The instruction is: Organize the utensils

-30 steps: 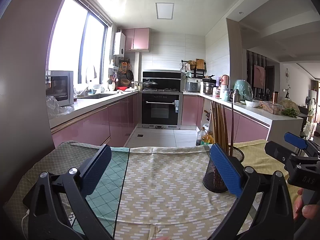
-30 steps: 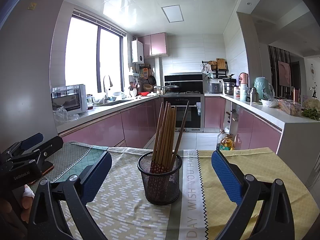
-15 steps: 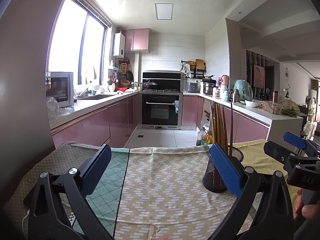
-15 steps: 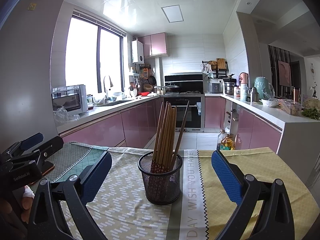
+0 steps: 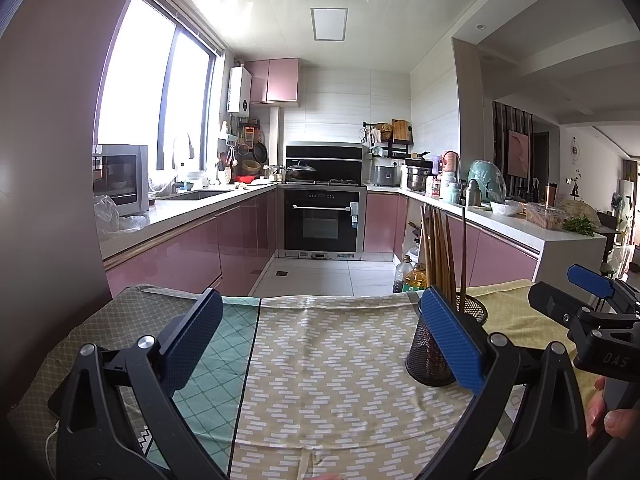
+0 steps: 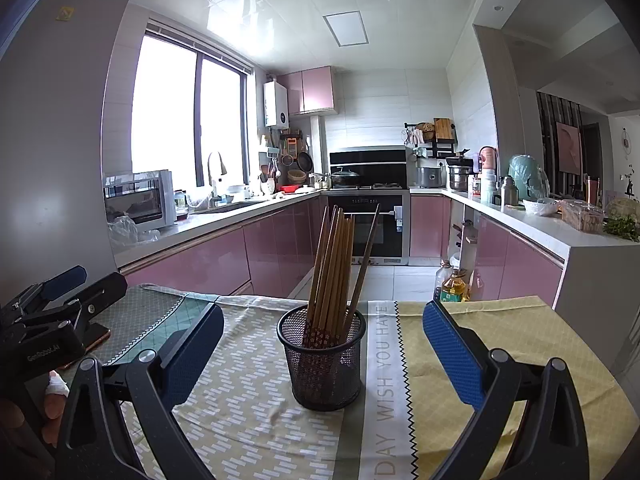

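A round black wire-mesh holder (image 6: 322, 360) stands upright on the patterned beige-and-yellow tablecloth (image 6: 256, 408). A bundle of brown wooden chopsticks (image 6: 332, 268) stands inside it, leaning slightly; one darker chopstick (image 6: 366, 260) tilts apart to the right. The right gripper (image 6: 323, 354), blue-padded jaws spread wide, hovers with the holder centred between its fingers, touching nothing. The left gripper (image 5: 320, 344), likewise spread and empty, is held over bare cloth; the holder sits partly hidden behind its right finger (image 5: 450, 340).
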Demonstrator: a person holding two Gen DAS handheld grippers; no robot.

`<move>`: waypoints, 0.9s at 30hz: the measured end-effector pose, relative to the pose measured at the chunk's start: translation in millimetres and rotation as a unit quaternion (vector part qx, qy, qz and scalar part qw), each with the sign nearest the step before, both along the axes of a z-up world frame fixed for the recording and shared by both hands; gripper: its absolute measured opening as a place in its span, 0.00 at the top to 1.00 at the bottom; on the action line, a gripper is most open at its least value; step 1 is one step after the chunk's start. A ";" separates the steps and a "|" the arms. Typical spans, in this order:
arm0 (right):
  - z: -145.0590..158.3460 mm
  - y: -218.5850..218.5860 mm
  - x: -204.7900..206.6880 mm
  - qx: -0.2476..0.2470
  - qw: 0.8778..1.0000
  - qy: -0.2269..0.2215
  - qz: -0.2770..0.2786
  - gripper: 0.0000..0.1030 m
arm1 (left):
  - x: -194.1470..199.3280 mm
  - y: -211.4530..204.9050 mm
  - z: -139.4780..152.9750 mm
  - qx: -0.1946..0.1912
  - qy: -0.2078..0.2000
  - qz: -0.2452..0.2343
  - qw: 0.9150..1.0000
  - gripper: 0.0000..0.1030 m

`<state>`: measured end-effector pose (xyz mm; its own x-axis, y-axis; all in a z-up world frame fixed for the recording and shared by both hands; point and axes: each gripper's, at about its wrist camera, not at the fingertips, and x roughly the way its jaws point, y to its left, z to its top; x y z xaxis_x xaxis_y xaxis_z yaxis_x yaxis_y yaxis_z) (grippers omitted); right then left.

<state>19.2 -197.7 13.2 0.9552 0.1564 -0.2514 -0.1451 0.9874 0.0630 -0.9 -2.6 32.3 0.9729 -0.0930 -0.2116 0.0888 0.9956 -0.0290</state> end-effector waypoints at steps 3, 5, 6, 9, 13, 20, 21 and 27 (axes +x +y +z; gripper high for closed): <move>-0.1 0.3 -0.1 0.000 1.000 -0.001 -0.001 0.06 | 0.5 0.4 -0.2 0.001 0.001 0.000 1.000 0.05; 0.8 0.4 -0.1 0.000 1.000 0.000 0.000 0.06 | 1.1 0.9 -0.3 0.001 0.001 -0.001 1.000 0.05; 0.7 0.6 -0.2 0.000 1.000 0.000 -0.001 0.06 | 0.6 1.0 0.2 0.001 0.001 0.000 1.000 0.05; 0.9 0.5 -0.3 -0.001 1.000 0.000 0.000 0.06 | 0.5 0.8 0.2 0.001 0.000 0.000 1.000 0.05; 0.5 0.2 -0.6 0.000 1.000 0.000 0.000 0.06 | 1.2 1.2 -0.1 0.001 0.001 0.000 1.000 0.05; 0.2 0.3 -0.5 0.001 1.000 0.000 0.000 0.06 | 1.2 1.0 -0.4 0.002 0.001 0.000 1.000 0.05; 0.3 0.3 -0.3 0.001 1.000 0.000 0.000 0.06 | 0.8 0.6 -0.1 0.002 0.001 0.000 1.000 0.05; 0.2 0.2 -0.4 0.001 1.000 -0.001 0.000 0.06 | 0.5 0.0 -0.1 0.002 0.001 0.000 1.000 0.05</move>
